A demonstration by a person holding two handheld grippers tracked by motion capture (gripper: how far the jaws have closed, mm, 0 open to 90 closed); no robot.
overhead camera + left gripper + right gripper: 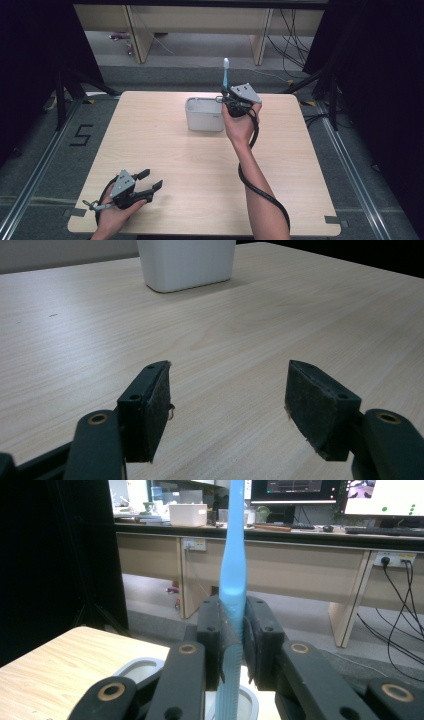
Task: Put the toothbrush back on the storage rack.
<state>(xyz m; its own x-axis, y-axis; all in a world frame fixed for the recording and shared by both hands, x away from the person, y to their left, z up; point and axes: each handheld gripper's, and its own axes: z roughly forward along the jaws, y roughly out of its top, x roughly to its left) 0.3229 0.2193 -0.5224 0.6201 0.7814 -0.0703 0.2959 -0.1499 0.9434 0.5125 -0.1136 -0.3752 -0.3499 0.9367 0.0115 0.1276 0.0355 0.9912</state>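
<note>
A blue toothbrush point(225, 75) stands upright with its white head on top, and my right gripper point(223, 100) is shut on its handle just above the right rim of the white cup point(204, 116). In the right gripper view the pads point(260, 640) pinch the blue toothbrush point(233, 575), whose ribbed lower end hangs over the white cup point(137, 669). My left gripper point(151, 180) rests open at the table's near left corner, nothing between its pads point(155, 407). The white cup point(186, 262) stands far ahead of it.
The light wooden table point(165, 160) carries only the cup. Dark curtains flank both sides. Beyond the far edge are desk legs and cables point(295, 35) on the floor. A thick black cable point(260, 192) trails along the right forearm.
</note>
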